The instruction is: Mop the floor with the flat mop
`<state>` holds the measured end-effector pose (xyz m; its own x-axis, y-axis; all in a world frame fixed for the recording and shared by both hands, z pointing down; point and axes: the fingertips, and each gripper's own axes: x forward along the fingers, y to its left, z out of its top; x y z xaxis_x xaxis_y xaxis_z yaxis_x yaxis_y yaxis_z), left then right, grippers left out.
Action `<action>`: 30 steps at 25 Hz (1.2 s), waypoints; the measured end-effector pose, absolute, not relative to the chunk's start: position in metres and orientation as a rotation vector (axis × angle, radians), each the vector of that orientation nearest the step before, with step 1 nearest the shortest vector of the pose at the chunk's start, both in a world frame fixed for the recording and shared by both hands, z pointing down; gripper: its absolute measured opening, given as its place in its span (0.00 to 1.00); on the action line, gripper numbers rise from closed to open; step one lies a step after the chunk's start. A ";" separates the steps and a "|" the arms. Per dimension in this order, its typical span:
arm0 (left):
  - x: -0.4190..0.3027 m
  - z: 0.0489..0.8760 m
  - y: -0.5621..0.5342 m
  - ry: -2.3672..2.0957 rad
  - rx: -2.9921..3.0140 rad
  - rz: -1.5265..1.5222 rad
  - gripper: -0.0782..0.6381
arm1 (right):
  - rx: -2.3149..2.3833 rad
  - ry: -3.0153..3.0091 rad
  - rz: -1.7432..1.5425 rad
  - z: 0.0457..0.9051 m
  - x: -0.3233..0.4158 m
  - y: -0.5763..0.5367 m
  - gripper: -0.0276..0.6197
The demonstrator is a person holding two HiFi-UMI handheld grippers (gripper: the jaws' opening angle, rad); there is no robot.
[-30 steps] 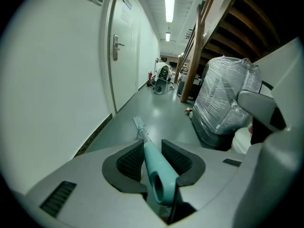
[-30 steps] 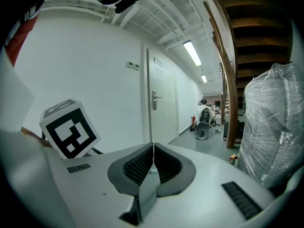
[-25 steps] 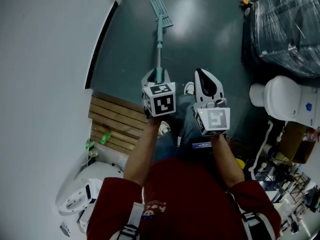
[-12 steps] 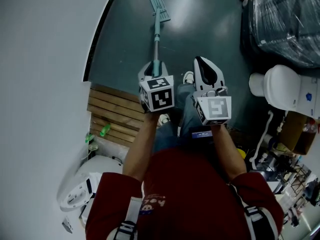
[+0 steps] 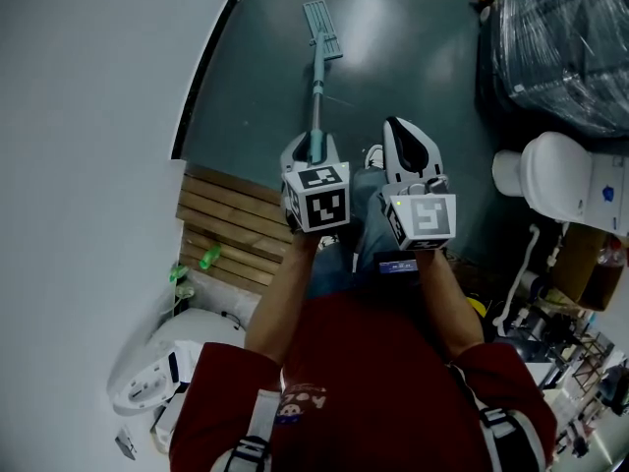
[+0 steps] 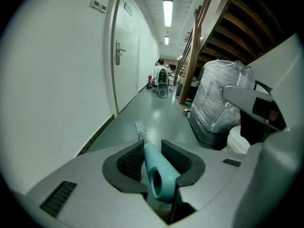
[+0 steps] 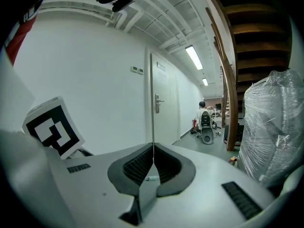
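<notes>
Left claw (image 5: 313,151) is clamped on the mop handle (image 6: 159,177), right at its teal top end. The butt pokes back past the pads (image 6: 130,161). The shaft runs ahead of the claw and down to the mop head (image 5: 323,29). The head lies flat on the floor (image 5: 413,47), well ahead, near the wall (image 5: 88,116) on the claw's left. Right claw (image 5: 401,134) sits just beside the left one, on its right. Its jaws are pressed together on nothing, and it is not on the mop.

Looks like a mopping stroke with a one-claw hold.

Likely risks:
- The grip is at the very end of a long handle, so a hard push or a snag could twist the handle in the pads or slip it out backwards.
- With no second claw steadying the shaft, the head may tilt onto an edge and skip instead of wiping.
- A drift left could knock the head into the wall.
- A pull back towards the claw could catch it on the pallet (image 5: 231,234), behind and to the left.
- A wide swing right could hit the wrapped bundle (image 5: 560,47), ahead of the right claw.
</notes>
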<state>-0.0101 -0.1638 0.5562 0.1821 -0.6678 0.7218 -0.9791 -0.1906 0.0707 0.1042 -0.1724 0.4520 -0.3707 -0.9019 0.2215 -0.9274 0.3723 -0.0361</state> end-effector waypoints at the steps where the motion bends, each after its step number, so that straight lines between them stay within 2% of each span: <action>1: -0.012 0.554 -0.159 -1.544 1.931 0.757 0.29 | 1.661 -2.466 0.226 0.450 0.103 -0.169 0.07; 30: -0.045 0.442 -0.049 -1.631 2.071 0.575 0.28 | 1.666 -2.515 0.051 0.382 0.058 -0.068 0.07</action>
<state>-0.0453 -0.0492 0.4417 0.2177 -0.7917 0.5708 -0.9746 -0.2074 0.0840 0.0579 -0.0682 0.3824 -0.3852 -0.9148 0.1219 -0.9189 0.3923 0.0405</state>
